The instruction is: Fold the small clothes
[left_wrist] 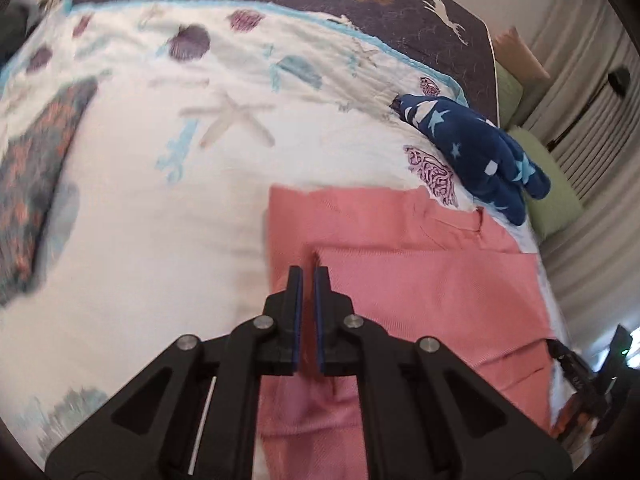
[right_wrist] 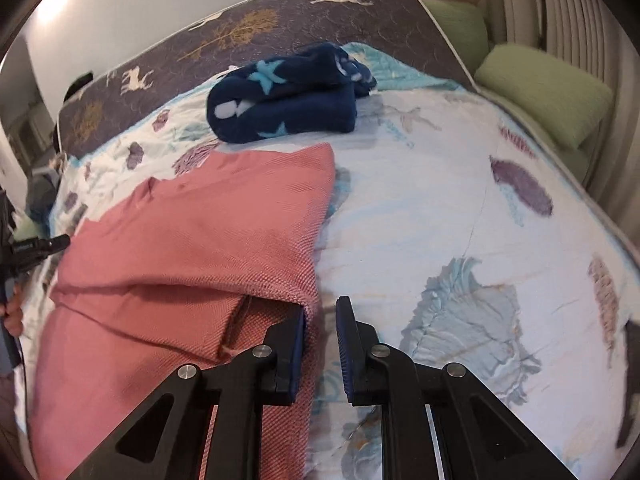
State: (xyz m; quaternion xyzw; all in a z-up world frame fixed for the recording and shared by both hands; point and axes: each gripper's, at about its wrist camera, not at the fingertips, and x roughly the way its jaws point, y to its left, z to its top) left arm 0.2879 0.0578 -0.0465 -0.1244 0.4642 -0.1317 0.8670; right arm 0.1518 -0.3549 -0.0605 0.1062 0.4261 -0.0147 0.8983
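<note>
A pink garment [left_wrist: 420, 280] lies partly folded on the seashell quilt [left_wrist: 160, 220]. My left gripper [left_wrist: 308, 270] is shut on a raised fold at the garment's left side, with pink cloth pinched between its pads. In the right wrist view the pink garment [right_wrist: 200, 240] has its upper layer folded over, and that layer's right corner rests against the left finger of my right gripper [right_wrist: 322, 306]. Its jaws stand apart with a visible gap, and the right pad touches nothing. A folded navy garment with stars [right_wrist: 288, 100] sits beyond the pink one.
The navy garment [left_wrist: 480, 148] lies near the quilt's far right edge. A floral cloth [left_wrist: 32, 184] lies at the left. Green cushions [right_wrist: 548, 88] sit off the bed's right side. A dark deer-print sheet [right_wrist: 280, 12] covers the far end.
</note>
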